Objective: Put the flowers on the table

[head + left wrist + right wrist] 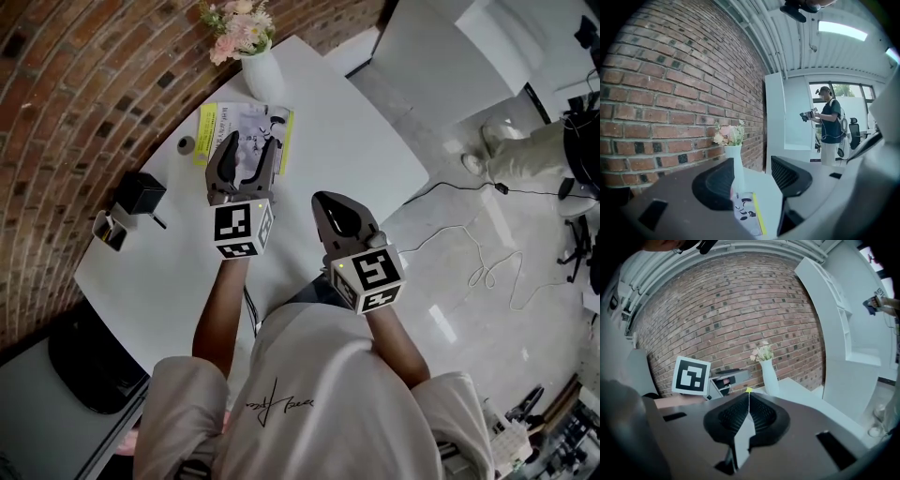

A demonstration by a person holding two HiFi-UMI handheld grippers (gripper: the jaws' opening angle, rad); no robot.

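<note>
A white vase (263,75) with pink and cream flowers (238,23) stands upright at the far end of the white table (361,141), by the brick wall. My left gripper (249,143) hovers open over a yellow-edged booklet (246,127), short of the vase, with nothing between its jaws. In the left gripper view the vase (736,161) and flowers (729,134) show beyond the gap of that gripper (752,177). My right gripper (324,200) is shut and empty, nearer the table's front. The right gripper view shows its jaws (749,397) closed, the vase (768,378) far ahead.
A black box (141,192), a small white holder (111,231) and a grey round piece (186,144) sit on the table's left side. Cables (487,267) lie on the floor at right. A person (829,124) with grippers stands far off. A white shelf unit (843,348) rises at right.
</note>
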